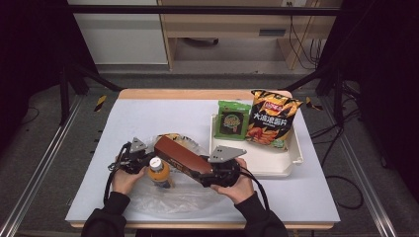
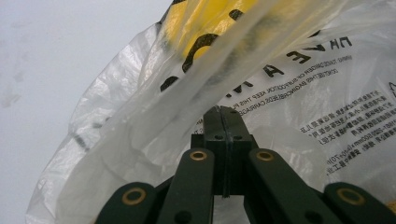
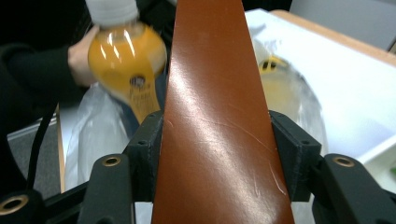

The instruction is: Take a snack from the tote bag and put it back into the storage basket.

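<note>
brown box [image 3: 219, 126] between right jaws

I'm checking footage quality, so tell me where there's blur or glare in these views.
Right gripper view: the juice bottle is motion-blurred, and soft glare streaks the brown box. Left gripper view: the near fold of the plastic bag is out of focus. High view: soft and slightly grainy.

Beyond the right tongs, a white tray [image 1: 276, 165] on the tabletop [image 1: 148, 116] holds a green packet [image 1: 232, 120] just beside an upright chips bag [image 1: 272, 118]
</note>
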The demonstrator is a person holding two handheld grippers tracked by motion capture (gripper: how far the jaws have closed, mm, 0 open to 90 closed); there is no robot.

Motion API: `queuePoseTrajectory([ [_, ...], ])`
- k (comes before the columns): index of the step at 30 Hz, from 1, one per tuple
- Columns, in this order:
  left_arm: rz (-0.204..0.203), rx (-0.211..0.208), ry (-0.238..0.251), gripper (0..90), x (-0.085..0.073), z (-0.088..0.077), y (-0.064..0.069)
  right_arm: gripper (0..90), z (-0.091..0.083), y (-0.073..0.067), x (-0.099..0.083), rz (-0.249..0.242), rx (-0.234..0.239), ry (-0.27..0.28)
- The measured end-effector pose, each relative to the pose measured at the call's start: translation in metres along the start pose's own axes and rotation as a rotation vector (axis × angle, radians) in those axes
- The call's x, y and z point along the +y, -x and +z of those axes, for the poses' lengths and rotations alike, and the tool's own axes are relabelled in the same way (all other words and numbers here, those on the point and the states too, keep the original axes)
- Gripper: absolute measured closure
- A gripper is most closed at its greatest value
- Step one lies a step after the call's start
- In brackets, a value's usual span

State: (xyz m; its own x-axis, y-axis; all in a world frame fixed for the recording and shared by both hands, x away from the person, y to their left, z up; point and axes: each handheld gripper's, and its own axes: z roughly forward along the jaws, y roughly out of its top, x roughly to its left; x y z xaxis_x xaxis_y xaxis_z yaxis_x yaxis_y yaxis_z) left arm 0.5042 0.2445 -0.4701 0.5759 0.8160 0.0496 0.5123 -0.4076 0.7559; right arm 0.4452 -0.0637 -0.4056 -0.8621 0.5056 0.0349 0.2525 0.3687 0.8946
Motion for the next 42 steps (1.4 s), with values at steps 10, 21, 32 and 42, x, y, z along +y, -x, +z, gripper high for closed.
queuePoseTrajectory([
  [10, -0.046, 0.001, 0.132, 89.4, 0.001, -0.032, -0.005, 44.0, -0.002, 0.004, 0.026, -0.004, -0.018, 0.028],
  [21, -0.09, 0.027, 0.226, 78.9, -0.006, -0.081, -0.011, 44.0, -0.021, 0.013, 0.037, -0.01, -0.034, 0.049],
  [32, -0.112, 0.054, 0.24, 62.4, -0.015, -0.096, -0.009, 44.0, -0.051, 0.028, 0.038, -0.016, -0.059, 0.046],
  [42, -0.125, 0.048, 0.23, 49.5, -0.02, -0.096, -0.007, 44.0, -0.074, 0.04, 0.029, -0.008, -0.09, 0.042],
])
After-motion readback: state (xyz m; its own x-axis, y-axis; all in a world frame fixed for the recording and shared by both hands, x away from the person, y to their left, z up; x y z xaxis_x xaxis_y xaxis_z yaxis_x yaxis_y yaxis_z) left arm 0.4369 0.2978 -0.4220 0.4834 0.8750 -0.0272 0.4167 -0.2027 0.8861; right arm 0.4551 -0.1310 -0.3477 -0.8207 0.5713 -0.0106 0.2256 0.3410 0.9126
